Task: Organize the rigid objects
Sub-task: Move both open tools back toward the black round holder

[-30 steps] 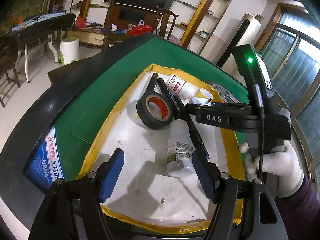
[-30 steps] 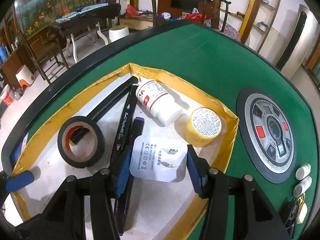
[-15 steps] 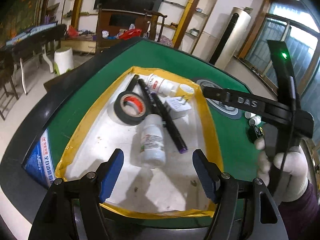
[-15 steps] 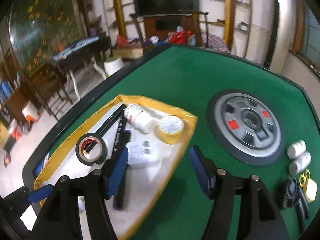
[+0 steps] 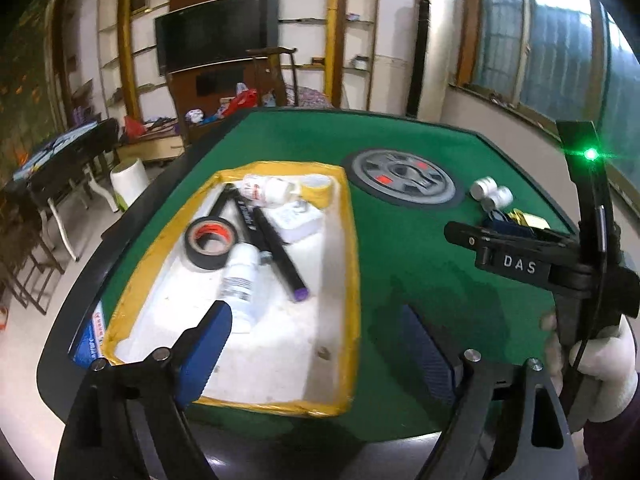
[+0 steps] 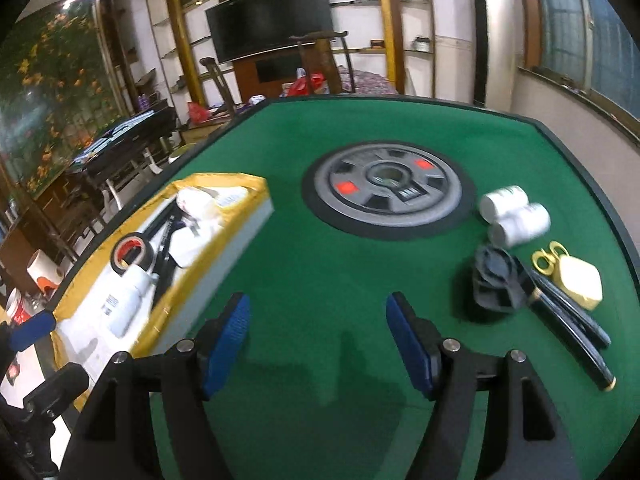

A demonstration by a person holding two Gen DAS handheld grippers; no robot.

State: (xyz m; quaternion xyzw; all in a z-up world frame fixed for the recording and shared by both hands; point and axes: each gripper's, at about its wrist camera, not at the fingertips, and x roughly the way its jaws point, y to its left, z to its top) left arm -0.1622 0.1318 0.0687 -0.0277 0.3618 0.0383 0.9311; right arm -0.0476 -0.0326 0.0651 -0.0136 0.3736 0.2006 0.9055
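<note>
A white tray with yellow taped rim (image 5: 352,240) (image 6: 256,204) lies on the green table. It holds a black tape roll (image 5: 210,242) (image 6: 130,256), a white bottle (image 5: 240,284) (image 6: 126,304), black markers (image 5: 276,252), a white charger (image 5: 298,224), another bottle (image 5: 268,192) and yellow tape (image 5: 318,184). My left gripper (image 5: 320,344) is open and empty above the tray's near right rim. My right gripper (image 6: 320,340) is open and empty over bare felt. To its right lie two white bottles (image 6: 514,216), a black object (image 6: 496,280), black pens (image 6: 568,320) and a yellow item (image 6: 578,282).
A grey round centre panel (image 6: 388,192) (image 5: 404,176) is set into the table. The right gripper's body (image 5: 560,256) and gloved hand (image 5: 600,360) fill the right of the left wrist view. Chairs, shelves and a television stand beyond the table's black edge.
Both grippers have drawn back and risen from the tray. The right gripper swung right, off the tray and over the open felt. The left view now takes in the whole tray.
</note>
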